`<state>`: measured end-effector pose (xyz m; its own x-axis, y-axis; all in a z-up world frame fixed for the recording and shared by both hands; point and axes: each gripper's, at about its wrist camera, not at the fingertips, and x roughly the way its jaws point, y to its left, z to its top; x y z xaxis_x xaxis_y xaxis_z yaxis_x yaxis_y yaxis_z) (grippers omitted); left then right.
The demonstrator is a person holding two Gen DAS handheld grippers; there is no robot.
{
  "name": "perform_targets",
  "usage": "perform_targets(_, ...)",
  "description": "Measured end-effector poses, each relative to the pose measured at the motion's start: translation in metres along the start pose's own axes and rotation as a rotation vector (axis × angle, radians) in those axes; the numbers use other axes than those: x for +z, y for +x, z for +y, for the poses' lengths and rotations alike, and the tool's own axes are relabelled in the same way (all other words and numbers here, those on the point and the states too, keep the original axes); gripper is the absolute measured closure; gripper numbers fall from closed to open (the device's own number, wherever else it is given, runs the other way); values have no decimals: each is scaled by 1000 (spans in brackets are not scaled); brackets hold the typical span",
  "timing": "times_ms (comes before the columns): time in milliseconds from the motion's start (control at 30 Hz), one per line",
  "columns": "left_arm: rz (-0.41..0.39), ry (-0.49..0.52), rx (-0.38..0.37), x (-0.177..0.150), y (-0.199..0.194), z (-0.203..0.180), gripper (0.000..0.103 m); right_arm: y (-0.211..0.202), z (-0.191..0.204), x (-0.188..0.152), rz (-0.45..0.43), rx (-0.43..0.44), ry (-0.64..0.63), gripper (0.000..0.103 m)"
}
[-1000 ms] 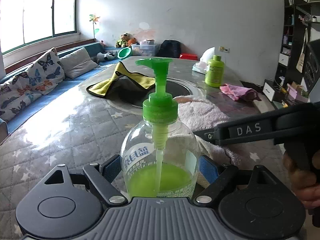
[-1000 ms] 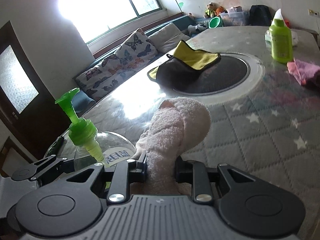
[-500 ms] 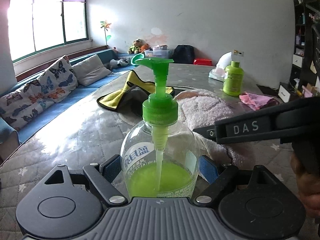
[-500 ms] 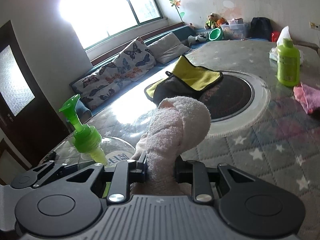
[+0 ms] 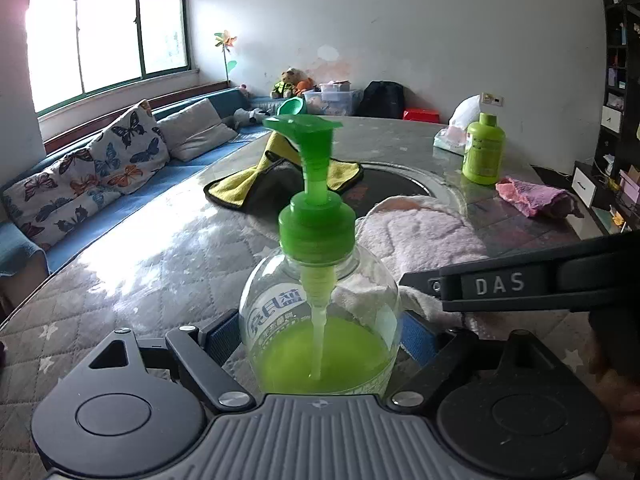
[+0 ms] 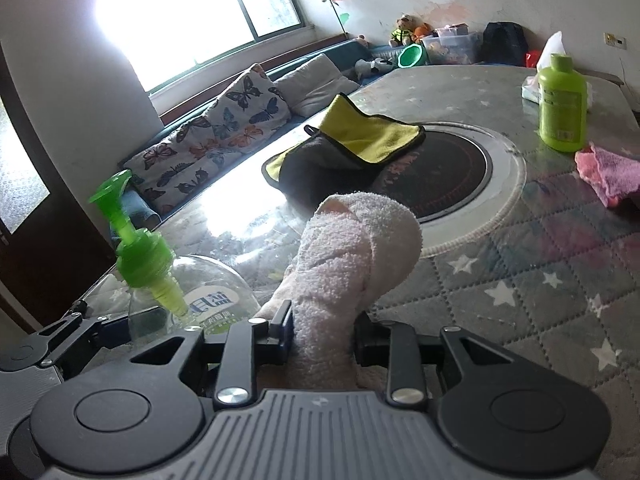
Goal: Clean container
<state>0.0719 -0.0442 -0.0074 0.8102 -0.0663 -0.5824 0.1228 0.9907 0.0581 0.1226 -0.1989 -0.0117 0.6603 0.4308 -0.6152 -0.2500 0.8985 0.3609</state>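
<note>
Clear plastic bottle: pump bottle [image 5: 320, 320] with green pump head [image 5: 316, 184], green liquid filling only the lower part, standing upright between the blue pads of the left gripper [image 5: 320, 332]
Left gripper: jaws clenched on the pump bottle, one pad on each side of its belly
Right gripper [image 6: 322, 334]: jaws pressed tight on a rolled pale pink towel [image 6: 352, 256] – the towel touches the right side of the bottle
Writing on bottle: white label with blue Chinese characters, too blurred to read in full
Writing on right gripper: "DAS" in pale letters on its black side, seen from the left wrist view
Table [image 5: 160, 280]: grey quilted cover with white stars, dark round plate [image 6: 452, 176] in the middle
Other things: yellow-and-grey cloth [image 6: 352, 140] lying over the edge of the dark plate; green capped bottle [image 6: 562, 108] standing far right; pink rag [image 6: 608, 170] near it – its label is not readable
Behind: sofa with butterfly cushion [image 5: 92, 172] under the window
</note>
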Motion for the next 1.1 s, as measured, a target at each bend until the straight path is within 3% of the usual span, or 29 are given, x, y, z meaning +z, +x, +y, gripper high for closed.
perform_targets(367, 6, 7, 13, -6, -5, -4, 11, -11, -1, -7, -7, -30, -2, 48)
perform_targets(667, 3, -10, 35, -15, -19, 1, 1, -31, -5, -18, -28, -36, 15, 29)
perform_targets(1100, 11, -33, 50, -31, -43, 11, 0, -65, -6, -39, -69, -55, 13, 17)
